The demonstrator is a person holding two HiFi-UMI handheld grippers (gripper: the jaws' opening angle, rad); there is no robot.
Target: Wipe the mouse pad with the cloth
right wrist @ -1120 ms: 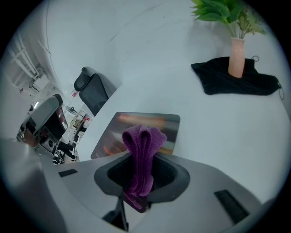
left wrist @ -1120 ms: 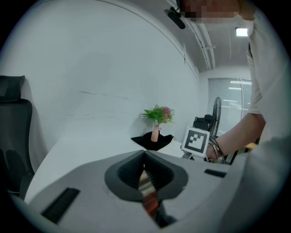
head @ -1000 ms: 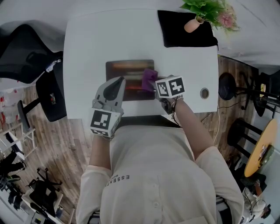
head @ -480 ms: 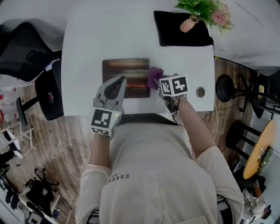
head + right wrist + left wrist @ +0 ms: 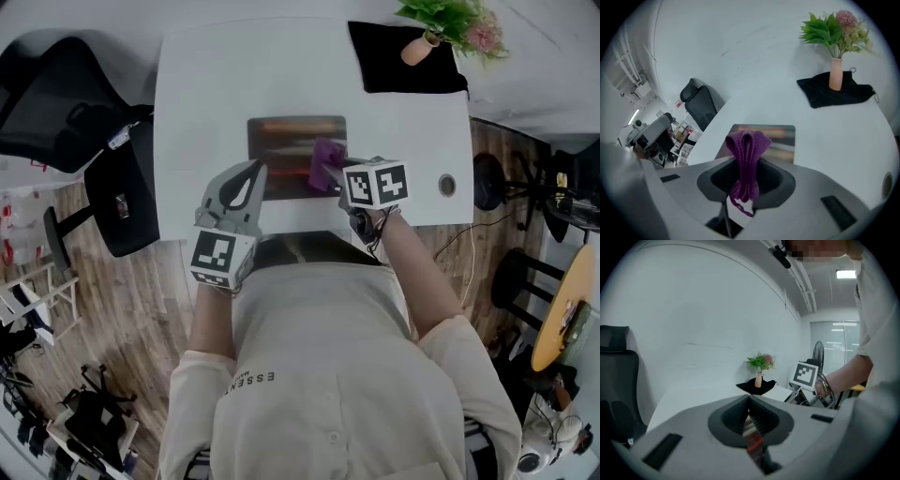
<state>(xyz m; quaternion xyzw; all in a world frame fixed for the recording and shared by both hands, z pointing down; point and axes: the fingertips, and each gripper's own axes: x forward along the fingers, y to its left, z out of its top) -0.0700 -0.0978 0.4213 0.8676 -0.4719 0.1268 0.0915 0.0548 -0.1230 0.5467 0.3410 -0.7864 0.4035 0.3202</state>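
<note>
R gripper [image 5: 335,180] clamped on purple cloth [image 5: 322,161], over right part of mouse pad [image 5: 281,141], frame ctr. L gripper [image 5: 251,174] jaws together, empty, over pad's lower-left corner.

Head view looks steeply down on the surface [image 5: 281,75]; both gripper views skim low across it, all sharing the mouse pad [image 5: 281,141] and plant [image 5: 450,23].

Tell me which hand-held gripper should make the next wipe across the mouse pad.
Right. The right hand-held gripper is shut on the purple cloth, over the mouse pad's right side. The left hand-held gripper has its jaws together, holds no cloth, and sits at the pad's near left part.
</note>
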